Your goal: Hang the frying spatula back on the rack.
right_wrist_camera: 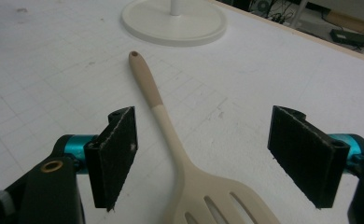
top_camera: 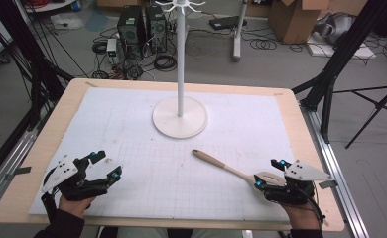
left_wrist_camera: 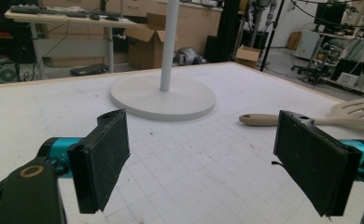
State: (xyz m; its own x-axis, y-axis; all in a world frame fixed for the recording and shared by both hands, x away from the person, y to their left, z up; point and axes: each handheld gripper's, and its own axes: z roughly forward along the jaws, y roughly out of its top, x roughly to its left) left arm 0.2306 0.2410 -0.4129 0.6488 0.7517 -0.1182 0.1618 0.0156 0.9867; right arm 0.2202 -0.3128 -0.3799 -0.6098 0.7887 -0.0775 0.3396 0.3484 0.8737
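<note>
Spatula point(top_camera: 231, 169) sits flat on the white gridded mat point(top_camera: 147, 134), slotted blade right between the wide-open jaws of the right gripper point(top_camera: 270, 173), and its long axis runs from there up toward the hanger stand's round base point(top_camera: 180, 117), handle end with the little hole pointing that way. So the right hand's clearly the nearer one, while the left gripper point(top_camera: 107, 164) is well apart at the near left, also spread wide and holding nothing. No brands, labels or writing I can read anywhere.
</note>
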